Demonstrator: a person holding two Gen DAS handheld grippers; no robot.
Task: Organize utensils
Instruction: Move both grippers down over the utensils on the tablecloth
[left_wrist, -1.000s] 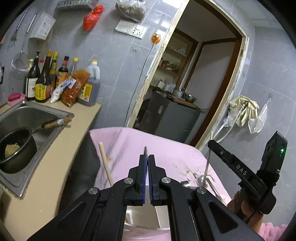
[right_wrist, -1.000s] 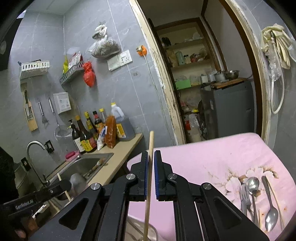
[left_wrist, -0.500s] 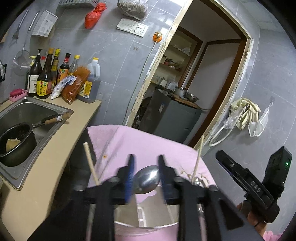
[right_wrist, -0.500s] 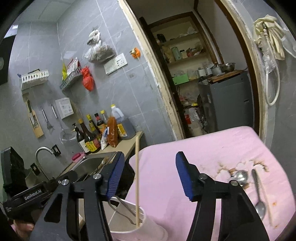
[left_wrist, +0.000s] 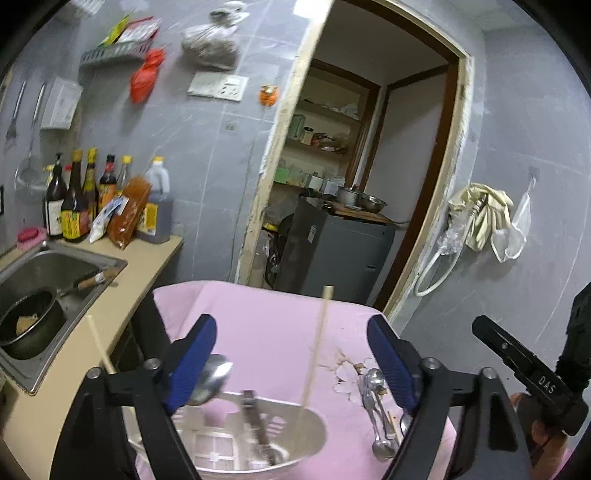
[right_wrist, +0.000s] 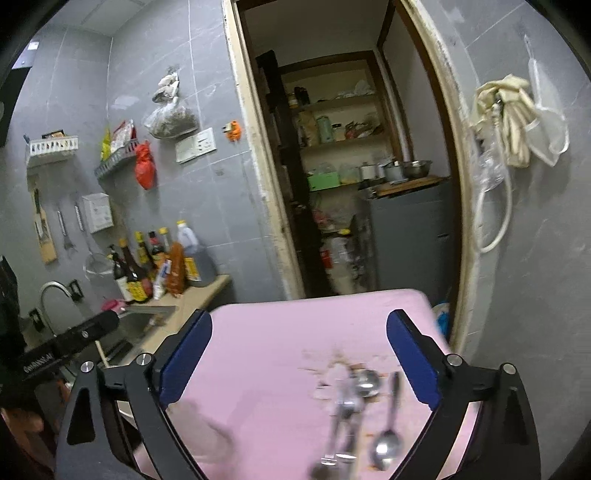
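My left gripper (left_wrist: 291, 362) hangs over a silvery utensil holder (left_wrist: 314, 432), its jaws opening wide and nothing pressed between the blue pads (left_wrist: 192, 362). In the holder stand a spoon (left_wrist: 212, 374), a chopstick (left_wrist: 314, 354) and a dark-handled utensil (left_wrist: 255, 413). A second chopstick (left_wrist: 98, 341) pokes up at the left. My right gripper (right_wrist: 299, 362) is over the pink cloth (right_wrist: 280, 332), jaws also opening and holding nothing. Several loose spoons (right_wrist: 386, 439) and forks (right_wrist: 343, 410) lie on the cloth below it, blurred; those spoons (left_wrist: 376, 406) also show right of the holder.
A counter with a sink (left_wrist: 55, 266), a dark pot (left_wrist: 26, 325) and sauce bottles (left_wrist: 77, 199) runs along the left. Behind the pink table is a doorway with a grey cabinet (left_wrist: 332, 251). The right gripper's body (left_wrist: 528, 373) sits at the right edge.
Both grippers went from shut to wide open. The left let go of the spoon, the right let go of the chopstick, both now in the holder. Both pulled back; the right swung toward the loose spoons.
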